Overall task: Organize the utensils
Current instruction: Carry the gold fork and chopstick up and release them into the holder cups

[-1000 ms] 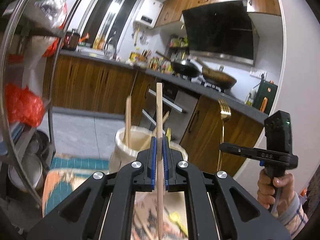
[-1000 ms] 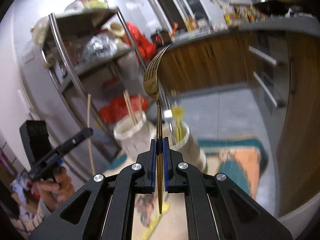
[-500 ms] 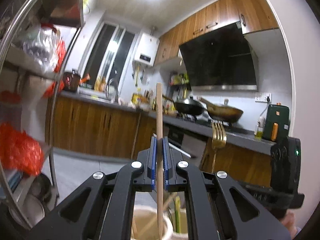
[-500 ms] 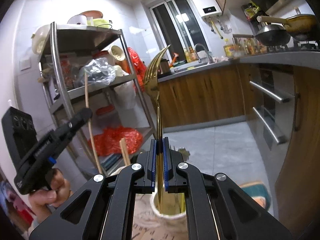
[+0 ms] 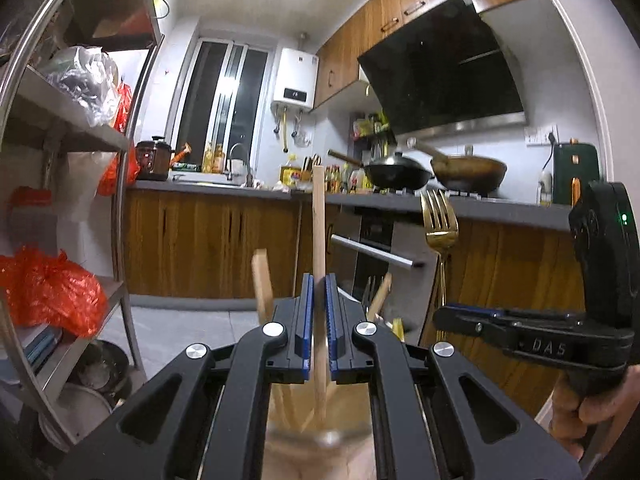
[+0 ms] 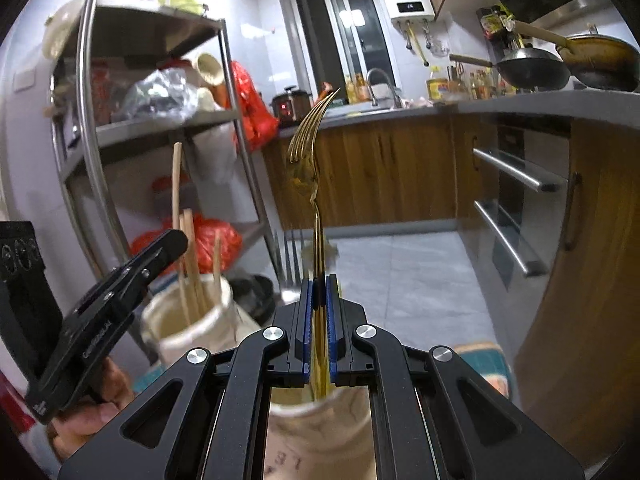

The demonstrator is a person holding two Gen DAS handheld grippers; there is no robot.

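In the left wrist view, the left claw is clamping a wooden chopstick upright at frame centre, its lower end dipping into a blurred cream holder at the bottom edge, beside other chopsticks. In the right wrist view, the right claw is gripping a gold fork, tines up, its handle reaching into a second cream holder at bottom centre.
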